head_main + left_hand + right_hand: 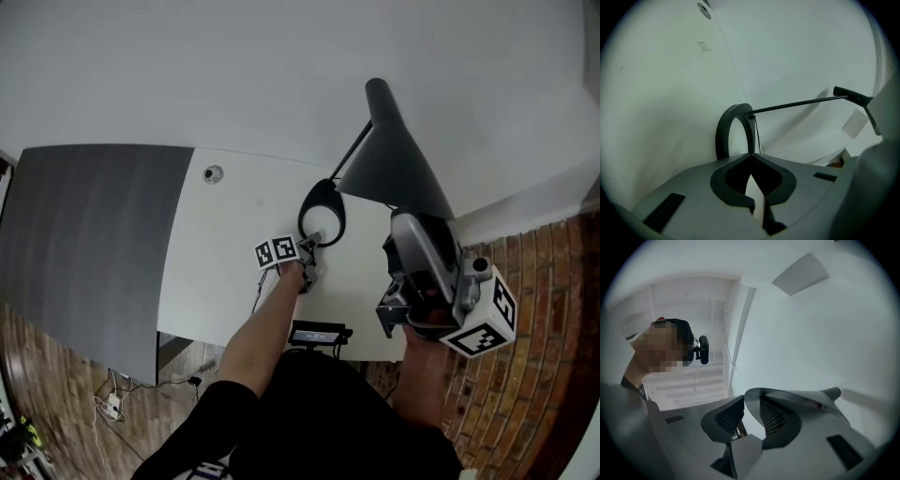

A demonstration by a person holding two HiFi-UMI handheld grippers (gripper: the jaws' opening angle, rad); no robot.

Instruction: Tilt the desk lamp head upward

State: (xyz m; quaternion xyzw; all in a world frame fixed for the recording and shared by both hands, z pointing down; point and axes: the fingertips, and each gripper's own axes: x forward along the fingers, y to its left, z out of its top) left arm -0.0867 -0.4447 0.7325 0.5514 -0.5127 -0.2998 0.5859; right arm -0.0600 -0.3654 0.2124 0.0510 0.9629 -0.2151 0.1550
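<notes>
One desk lamp stands toward the 1 o'clock corner of the white desk (pixel 234 262). Its lamp head (pixel 394 159), a smooth dark grey cone, flares down toward 5 o'clock. One thin black rod (pixel 354 148) joins it to a single flat black ring base (pixel 304 211) lying on the desk.

There are two grippers, each with a black-and-white marker cube. The right gripper (pixel 412 225) is raised at the cone's 6 o'clock rim and points upward. In its own view the ribbed pads are pinched on the thin edge of the lamp head (pixel 806 401).

The left gripper (pixel 311 246) is down on the desk at the ring's 6 o'clock edge, at the end of a bare forearm stretched straight out. Its jaws meet at the tips against the ring base (pixel 723 131). Whether they pinch it, I cannot tell.

A matte grey panel (pixel 84 244) adjoins the desk at 9 o'clock.
</notes>
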